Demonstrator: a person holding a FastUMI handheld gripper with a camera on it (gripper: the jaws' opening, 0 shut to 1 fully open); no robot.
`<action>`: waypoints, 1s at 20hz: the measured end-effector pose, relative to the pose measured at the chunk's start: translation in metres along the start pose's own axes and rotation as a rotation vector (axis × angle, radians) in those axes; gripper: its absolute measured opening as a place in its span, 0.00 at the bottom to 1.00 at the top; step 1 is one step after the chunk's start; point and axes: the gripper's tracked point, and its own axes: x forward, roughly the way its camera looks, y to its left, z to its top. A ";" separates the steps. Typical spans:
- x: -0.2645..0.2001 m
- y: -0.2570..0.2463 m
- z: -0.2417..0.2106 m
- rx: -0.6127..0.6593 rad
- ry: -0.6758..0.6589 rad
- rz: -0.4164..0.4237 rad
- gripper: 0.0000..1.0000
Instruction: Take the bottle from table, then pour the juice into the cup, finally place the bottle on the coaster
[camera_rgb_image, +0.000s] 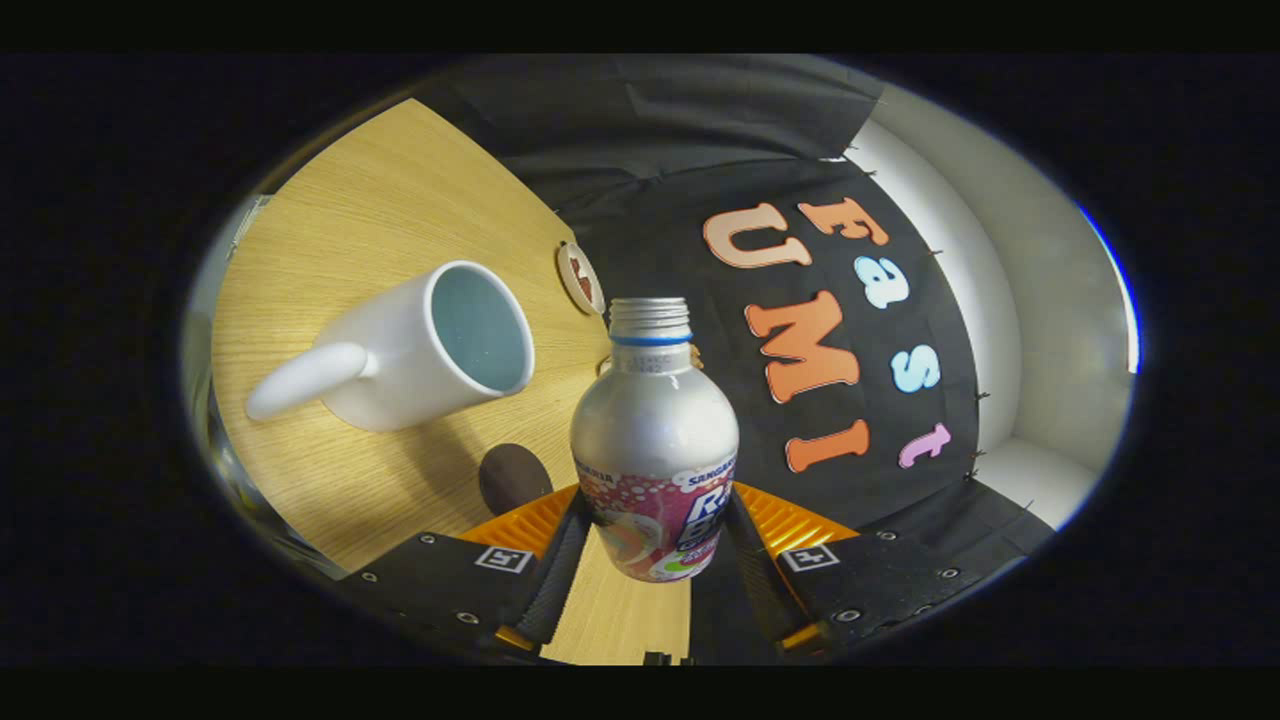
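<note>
The gripper (655, 545) grips the bottle (655, 450) by its lower body, one finger pressed to each side of the printed label. The bottle stands up between the fingers, silver above the label, its threaded neck uncapped and ringed with a blue band. The whole view is tilted, so the table (330, 230) slopes away to the left of the bottle.

On that light wood-grain table sits a white cup (420, 350), its mouth turned toward the camera and its handle pointing away from the bottle; the inside looks pale blue. Whether it holds any liquid cannot be told. Beyond the cup, close to the bottle's neck, lies a small round coaster (580, 277) with a light rim and a reddish pattern, near the table's far edge. A dark oval patch (513, 477) marks the wood just ahead of the left finger.

Behind the table hangs the booth's black cloth wall (680, 130), with a pale wall (1020, 300) to its right.
</note>
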 end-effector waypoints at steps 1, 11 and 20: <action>0.000 0.001 0.001 -0.007 0.001 0.007 0.75; 0.006 -0.007 0.006 -0.135 -0.008 -0.013 0.75; 0.007 -0.005 0.006 -0.232 -0.013 -0.007 0.74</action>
